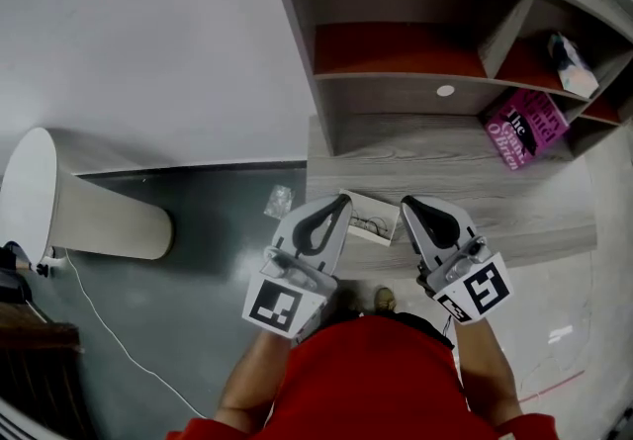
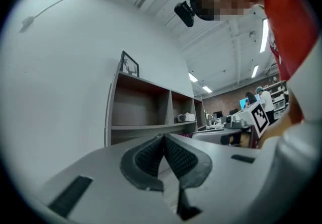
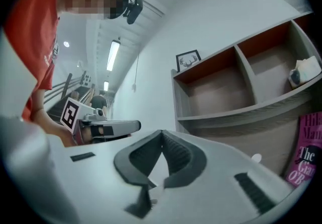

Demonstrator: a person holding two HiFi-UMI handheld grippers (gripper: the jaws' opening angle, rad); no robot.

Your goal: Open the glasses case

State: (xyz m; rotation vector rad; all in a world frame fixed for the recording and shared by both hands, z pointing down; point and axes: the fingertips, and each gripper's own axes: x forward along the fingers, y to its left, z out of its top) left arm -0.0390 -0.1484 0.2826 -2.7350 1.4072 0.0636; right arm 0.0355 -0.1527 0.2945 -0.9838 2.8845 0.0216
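Note:
The glasses case (image 1: 373, 219) lies open on the grey wooden desk (image 1: 524, 206); it is white inside and a pair of glasses rests in it. In the head view both grippers are held level above the desk's near edge, one on each side of the case and clear of it. My left gripper (image 1: 343, 202) is shut, its dark pads meeting with nothing between them (image 2: 163, 138). My right gripper (image 1: 408, 203) is likewise shut and empty (image 3: 161, 133). Each gripper view looks over the closed jaws toward the shelf unit; neither shows the case.
A grey shelf unit (image 1: 415, 82) with red-backed compartments stands behind the desk. A pink book (image 1: 524, 127) leans at the right and a white object (image 1: 574, 64) sits on a shelf. A small clear packet (image 1: 280, 201) and a white cable (image 1: 109, 329) lie on the dark floor.

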